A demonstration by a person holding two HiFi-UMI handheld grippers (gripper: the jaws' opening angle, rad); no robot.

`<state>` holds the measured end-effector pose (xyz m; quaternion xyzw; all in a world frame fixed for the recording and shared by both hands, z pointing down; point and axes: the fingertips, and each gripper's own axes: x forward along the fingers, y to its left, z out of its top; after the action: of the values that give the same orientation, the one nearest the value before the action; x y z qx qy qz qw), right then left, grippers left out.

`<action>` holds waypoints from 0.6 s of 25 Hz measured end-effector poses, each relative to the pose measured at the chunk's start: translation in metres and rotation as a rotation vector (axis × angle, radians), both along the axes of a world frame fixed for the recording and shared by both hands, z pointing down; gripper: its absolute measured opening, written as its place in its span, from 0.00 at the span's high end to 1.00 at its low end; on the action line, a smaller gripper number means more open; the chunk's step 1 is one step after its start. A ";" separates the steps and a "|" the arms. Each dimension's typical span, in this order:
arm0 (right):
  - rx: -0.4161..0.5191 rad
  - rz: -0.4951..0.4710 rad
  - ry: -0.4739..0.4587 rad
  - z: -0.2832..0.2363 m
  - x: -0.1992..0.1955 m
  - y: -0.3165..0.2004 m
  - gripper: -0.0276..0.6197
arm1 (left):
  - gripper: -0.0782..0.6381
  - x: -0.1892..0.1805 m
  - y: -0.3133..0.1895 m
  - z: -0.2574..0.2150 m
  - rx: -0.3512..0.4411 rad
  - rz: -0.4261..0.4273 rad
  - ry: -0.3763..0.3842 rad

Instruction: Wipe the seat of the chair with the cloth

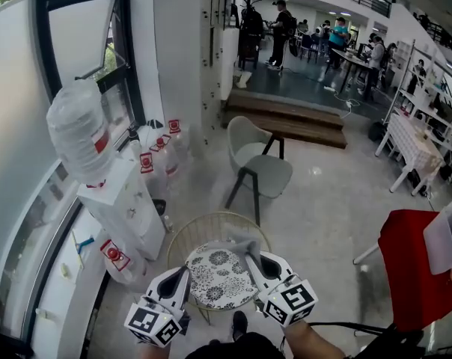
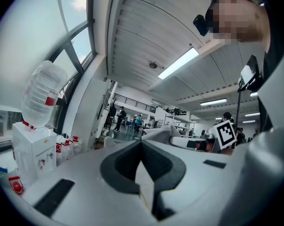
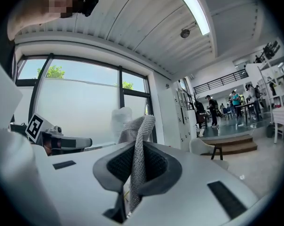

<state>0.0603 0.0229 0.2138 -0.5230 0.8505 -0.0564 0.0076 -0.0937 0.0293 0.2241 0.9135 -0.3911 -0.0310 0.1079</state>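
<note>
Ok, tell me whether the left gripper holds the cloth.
No, the left gripper is shut on nothing; the cloth sits pinched in the right gripper.

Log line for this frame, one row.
right gripper: shut on cloth | left gripper: shut, empty | chair seat: below both grippers

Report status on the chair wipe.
Right gripper shut on the cloth. Left gripper shut, empty. Both over the patterned seat; contact unclear. Nothing else lying on the seat.

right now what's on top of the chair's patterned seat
Nothing lies on the visible patterned seat. The grey cloth, clamped in the right gripper, overlaps its far right edge; that gripper hides the part beneath.
</note>
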 end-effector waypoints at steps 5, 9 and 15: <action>0.013 -0.004 -0.017 -0.005 0.024 -0.024 0.92 | 0.88 0.025 -0.027 -0.002 0.006 -0.004 -0.020; 0.012 -0.008 -0.027 -0.002 0.041 -0.041 0.92 | 0.88 0.043 -0.046 0.003 -0.011 -0.015 -0.029; 0.016 0.003 -0.056 0.010 0.073 -0.074 0.92 | 0.88 0.061 -0.085 0.009 -0.011 -0.096 -0.046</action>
<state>0.1330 -0.0507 0.2233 -0.5222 0.8497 -0.0643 0.0354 -0.0329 -0.0552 0.2327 0.8936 -0.4369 -0.0131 0.1021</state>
